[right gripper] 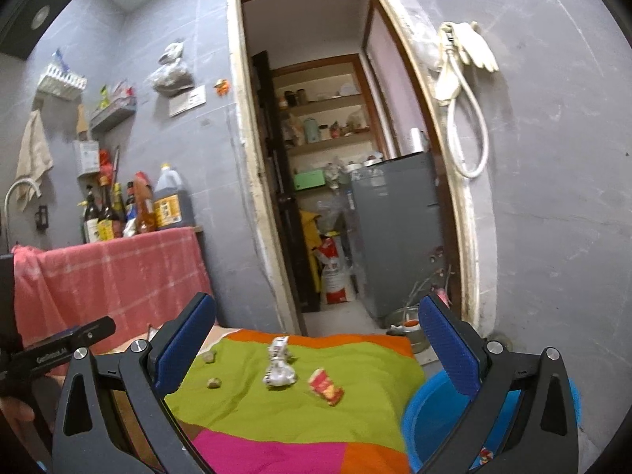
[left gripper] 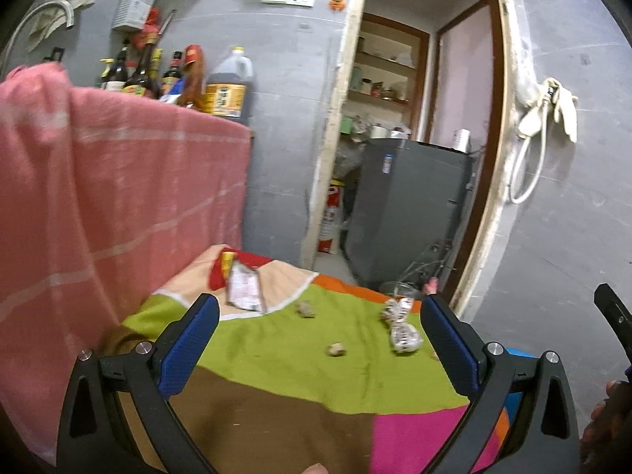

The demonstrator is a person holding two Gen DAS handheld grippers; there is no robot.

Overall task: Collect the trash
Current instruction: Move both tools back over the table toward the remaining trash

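Observation:
A table under a colourful patchwork cloth (left gripper: 276,355) (right gripper: 276,414) holds trash. A crumpled white printed wrapper (left gripper: 401,326) (right gripper: 278,367) lies on the green patch. A red snack wrapper (right gripper: 326,387) lies right of it. Two small brownish crumpled bits (left gripper: 335,349) (left gripper: 305,309) (right gripper: 213,383) (right gripper: 209,356) lie left of it. A flat silvery packet (left gripper: 245,288) with a red-yellow wrapper (left gripper: 223,266) lies at the far left. My left gripper (left gripper: 318,331) is open and empty above the cloth. My right gripper (right gripper: 316,335) is open and empty above the cloth.
A blue basin (right gripper: 434,414) stands on the floor right of the table. A pink towel (left gripper: 110,217) hangs over a counter on the left, with bottles (left gripper: 229,87) on it. An open doorway (right gripper: 335,177) with a grey cabinet (right gripper: 395,237) lies beyond.

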